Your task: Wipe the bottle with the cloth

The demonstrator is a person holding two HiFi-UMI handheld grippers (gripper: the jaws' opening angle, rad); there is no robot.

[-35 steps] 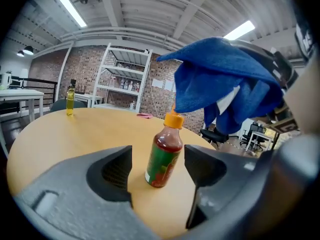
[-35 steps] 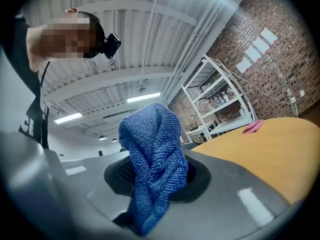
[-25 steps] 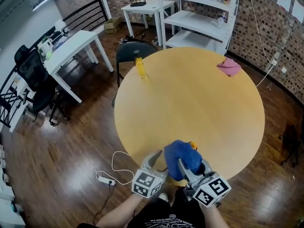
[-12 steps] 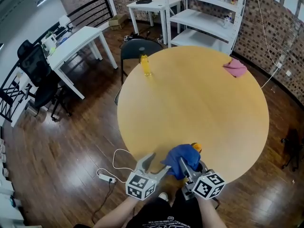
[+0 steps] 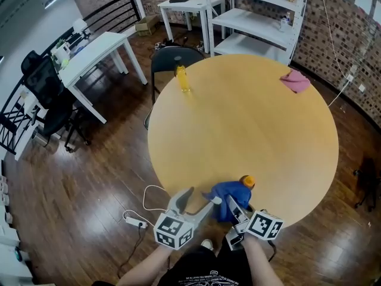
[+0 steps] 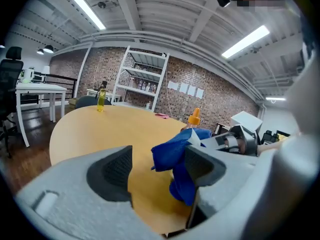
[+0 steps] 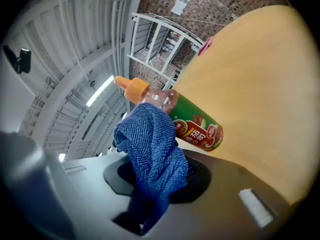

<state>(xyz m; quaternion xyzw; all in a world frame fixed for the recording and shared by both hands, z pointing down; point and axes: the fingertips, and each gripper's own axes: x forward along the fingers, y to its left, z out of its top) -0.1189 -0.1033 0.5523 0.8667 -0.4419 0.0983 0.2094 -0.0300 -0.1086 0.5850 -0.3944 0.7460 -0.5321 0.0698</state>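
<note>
Bottle (image 7: 195, 126), orange-capped, red-and-green label, partly under blue cloth (image 7: 150, 154) in closed fingers of right gripper (image 7: 157, 184); left gripper (image 6: 157, 166) fingers wide apart, empty.

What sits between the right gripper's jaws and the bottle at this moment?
The blue cloth. The right gripper view shows the right gripper clamped on it, with its folds lying against the bottle. Nothing else shows between them.
</note>
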